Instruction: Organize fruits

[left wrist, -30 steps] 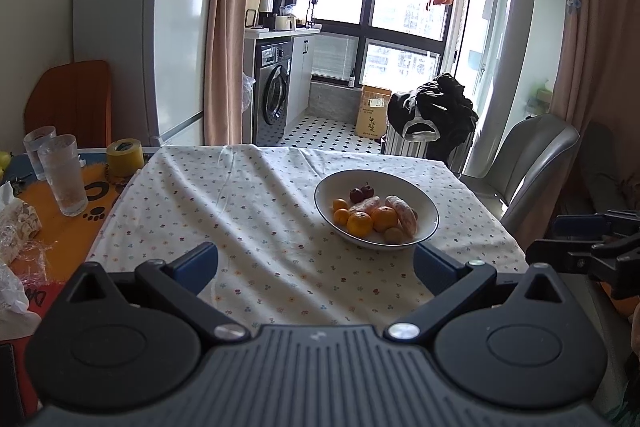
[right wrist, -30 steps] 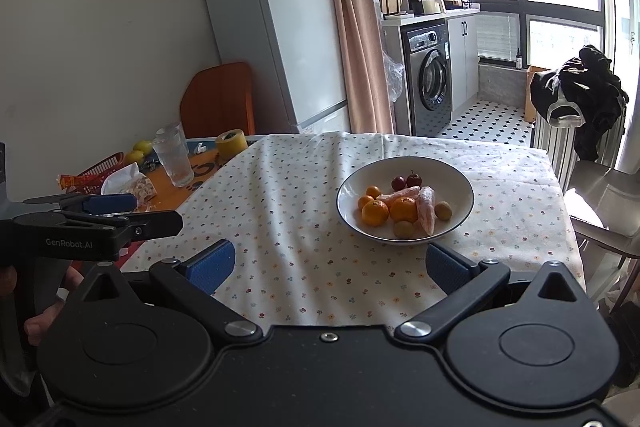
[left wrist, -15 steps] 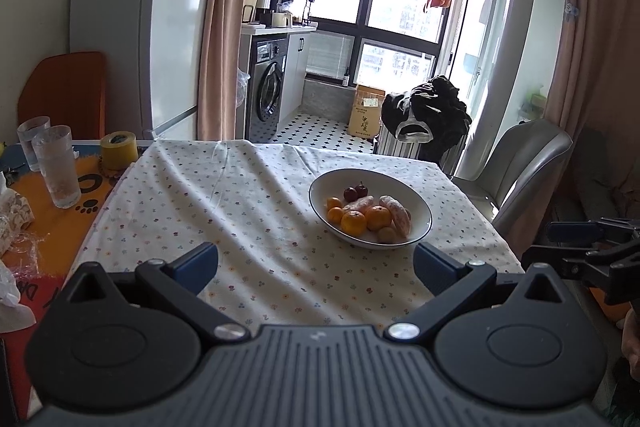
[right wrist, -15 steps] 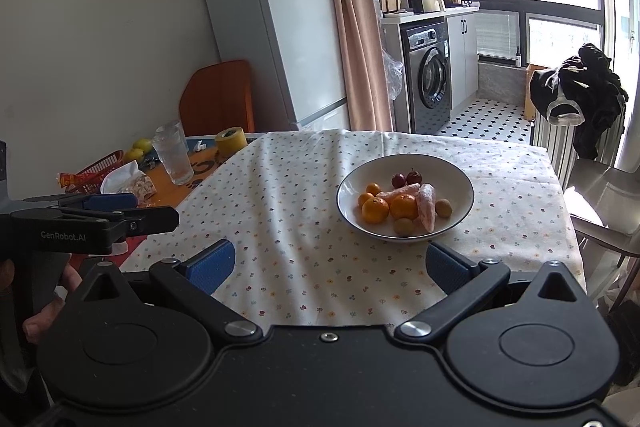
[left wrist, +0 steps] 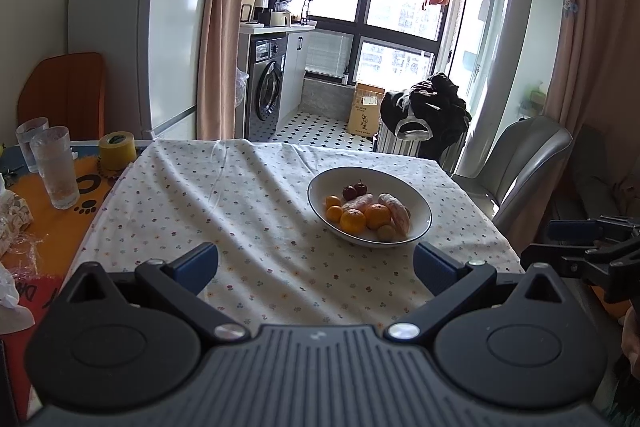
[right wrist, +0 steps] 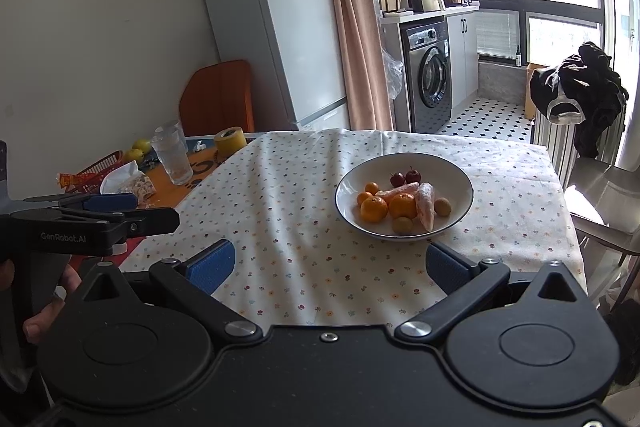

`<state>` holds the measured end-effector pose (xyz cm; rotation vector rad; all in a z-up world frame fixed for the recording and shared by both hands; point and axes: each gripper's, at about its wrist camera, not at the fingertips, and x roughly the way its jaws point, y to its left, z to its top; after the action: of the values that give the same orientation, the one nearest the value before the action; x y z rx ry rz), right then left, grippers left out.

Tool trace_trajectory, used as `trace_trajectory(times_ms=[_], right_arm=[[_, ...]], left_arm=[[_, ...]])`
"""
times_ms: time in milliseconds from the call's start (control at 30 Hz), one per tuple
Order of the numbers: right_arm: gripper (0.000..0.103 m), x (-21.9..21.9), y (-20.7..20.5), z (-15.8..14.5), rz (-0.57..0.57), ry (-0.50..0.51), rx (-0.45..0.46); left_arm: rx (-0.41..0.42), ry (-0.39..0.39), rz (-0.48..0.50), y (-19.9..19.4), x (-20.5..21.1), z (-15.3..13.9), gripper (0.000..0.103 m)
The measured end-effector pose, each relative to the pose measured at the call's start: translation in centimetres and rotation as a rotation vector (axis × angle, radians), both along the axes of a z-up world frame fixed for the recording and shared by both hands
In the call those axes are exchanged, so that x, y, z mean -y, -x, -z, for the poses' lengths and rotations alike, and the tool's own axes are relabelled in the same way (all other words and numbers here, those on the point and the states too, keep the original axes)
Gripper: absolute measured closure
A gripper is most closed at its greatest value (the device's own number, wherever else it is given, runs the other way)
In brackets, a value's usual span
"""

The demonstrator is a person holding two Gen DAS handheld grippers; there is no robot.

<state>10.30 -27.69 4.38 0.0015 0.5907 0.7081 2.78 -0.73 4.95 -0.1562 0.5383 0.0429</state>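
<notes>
A white bowl [left wrist: 418, 205] [right wrist: 460, 183] sits on the flowered tablecloth [left wrist: 240, 211] [right wrist: 280, 207]. It holds several oranges [left wrist: 353, 220] [right wrist: 374, 209], two dark red fruits [left wrist: 354, 190] [right wrist: 404, 177], pale pink oblong pieces [left wrist: 396, 213] [right wrist: 425, 205] and small brownish fruits [left wrist: 387, 233] [right wrist: 402, 225]. My left gripper [left wrist: 316, 263] is open near the table's front edge, short of the bowl, with nothing between its fingers. My right gripper [right wrist: 330, 261] is also open and empty, in front of the bowl. The left gripper [right wrist: 116, 211] shows at the left of the right wrist view, held by a hand.
Two glasses [left wrist: 54, 167] [right wrist: 172, 157], a yellow tape roll [left wrist: 117, 150] [right wrist: 230, 145], snack bags [right wrist: 132, 183] and a red basket with yellow fruits [right wrist: 136, 151] crowd the orange mat at left. A grey chair [left wrist: 532, 167] stands at the table's right.
The left wrist view has shifted slightly, so the bowl sits a little further left and higher. The right gripper has barely moved. Both stay open.
</notes>
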Motion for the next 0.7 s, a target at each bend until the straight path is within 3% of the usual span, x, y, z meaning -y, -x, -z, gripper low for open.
trace_trajectory(times_ms=[700], right_arm=[[0.0, 0.42, -0.37, 0.45, 0.003, -0.006, -0.006]], left_arm=[[-0.019, 0.001, 0.007, -0.68, 0.33, 0.7, 0.0]])
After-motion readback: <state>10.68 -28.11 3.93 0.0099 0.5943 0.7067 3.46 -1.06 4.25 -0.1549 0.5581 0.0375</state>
